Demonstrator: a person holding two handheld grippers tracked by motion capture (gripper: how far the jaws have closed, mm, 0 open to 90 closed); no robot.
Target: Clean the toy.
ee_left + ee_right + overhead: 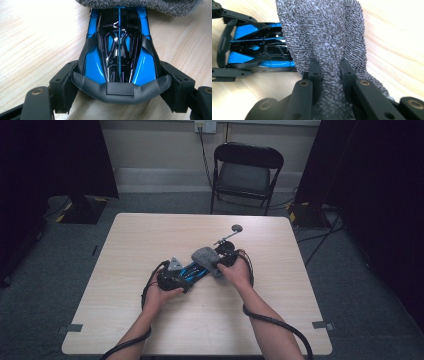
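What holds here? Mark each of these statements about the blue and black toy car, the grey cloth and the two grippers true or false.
1. The left gripper clamps one end of the glossy blue and black toy car. True.
2. The right gripper is open with nothing between its jaws. False: it is shut on the grey terry cloth.
3. The cloth lies over part of the car. True.
4. The car lies on a green metal tray. False: it lies on the pale wooden table.
5. A black folding chair stands beyond the table's far edge. True.
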